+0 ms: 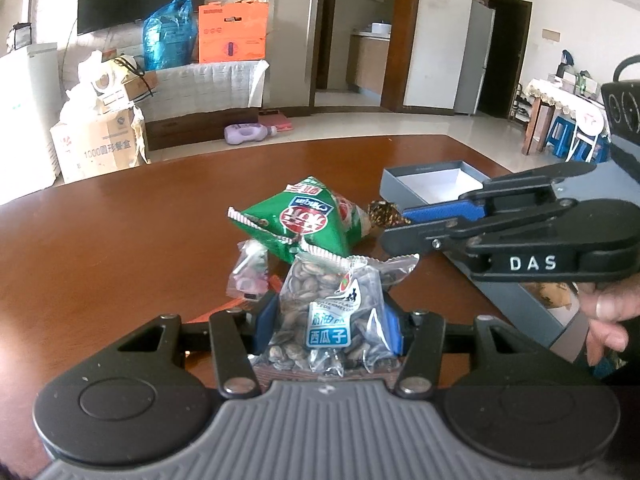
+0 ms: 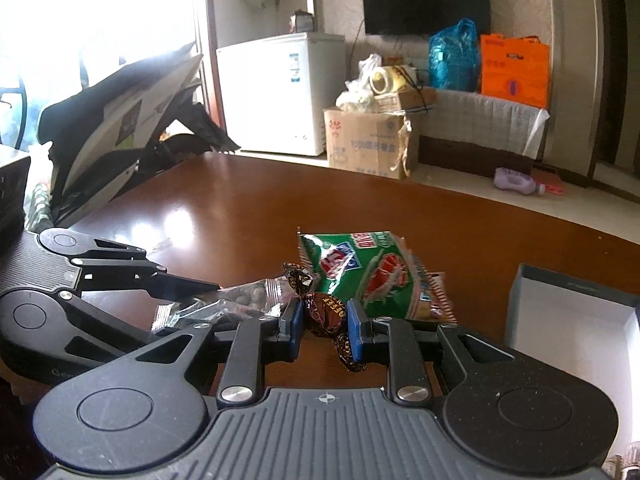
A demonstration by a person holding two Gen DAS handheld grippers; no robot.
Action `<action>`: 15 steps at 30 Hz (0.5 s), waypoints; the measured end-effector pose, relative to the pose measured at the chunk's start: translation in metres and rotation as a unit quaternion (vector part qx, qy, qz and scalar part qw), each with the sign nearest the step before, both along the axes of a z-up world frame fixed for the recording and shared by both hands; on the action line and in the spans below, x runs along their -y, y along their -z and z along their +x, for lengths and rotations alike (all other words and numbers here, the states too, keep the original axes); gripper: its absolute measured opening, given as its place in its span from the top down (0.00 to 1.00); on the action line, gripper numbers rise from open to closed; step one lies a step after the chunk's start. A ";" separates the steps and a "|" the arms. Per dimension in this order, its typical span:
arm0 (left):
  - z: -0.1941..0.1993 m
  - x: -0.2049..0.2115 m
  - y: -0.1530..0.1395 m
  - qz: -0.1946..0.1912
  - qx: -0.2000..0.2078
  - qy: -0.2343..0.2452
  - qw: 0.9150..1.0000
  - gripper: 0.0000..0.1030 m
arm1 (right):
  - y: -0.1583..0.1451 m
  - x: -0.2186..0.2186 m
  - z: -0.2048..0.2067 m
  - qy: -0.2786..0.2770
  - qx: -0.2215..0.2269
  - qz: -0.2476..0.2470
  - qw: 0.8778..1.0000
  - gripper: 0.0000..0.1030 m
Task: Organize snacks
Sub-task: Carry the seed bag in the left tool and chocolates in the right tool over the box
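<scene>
My left gripper [image 1: 330, 322] is shut on a clear packet of watermelon seeds [image 1: 332, 312], held upright above the brown table [image 1: 120, 248]. My right gripper [image 2: 323, 320] is shut on a dark brown wrapped toffee [image 2: 326, 316]; in the left wrist view it reaches in from the right, with the toffee [image 1: 384, 214] at its tips. A green snack bag [image 1: 308, 220] lies on the table past both grippers, also seen as the green bag [image 2: 372, 276] in the right wrist view. A small pink-and-clear packet [image 1: 248, 270] lies left of the seeds. The left gripper [image 2: 188, 292] with its seed packet [image 2: 244, 296] shows at the left of the right wrist view.
An open grey box with a white inside [image 1: 436, 184] sits on the table at the right, its wall [image 2: 532, 304] close to my right gripper. A person's fingers [image 1: 604, 320] hold the right gripper's handle. Cardboard boxes [image 1: 100, 144], a white freezer [image 2: 280, 92] and a bottle on the floor [image 1: 250, 133] lie beyond the table.
</scene>
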State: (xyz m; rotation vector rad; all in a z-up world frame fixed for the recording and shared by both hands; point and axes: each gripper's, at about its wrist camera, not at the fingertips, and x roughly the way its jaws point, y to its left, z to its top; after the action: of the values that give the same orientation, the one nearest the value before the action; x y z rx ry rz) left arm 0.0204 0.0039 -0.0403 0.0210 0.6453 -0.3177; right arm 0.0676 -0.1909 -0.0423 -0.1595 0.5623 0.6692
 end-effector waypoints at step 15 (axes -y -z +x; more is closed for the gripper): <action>0.008 0.024 -0.008 -0.002 0.008 0.011 1.000 0.51 | -0.008 0.029 -0.002 0.025 0.011 0.009 1.000 0.76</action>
State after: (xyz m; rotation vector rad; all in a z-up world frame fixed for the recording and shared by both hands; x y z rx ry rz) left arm 0.0288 -0.0199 -0.0323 0.0264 0.6279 -0.3406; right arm 0.0655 -0.2200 -0.0344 -0.1350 0.5372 0.6222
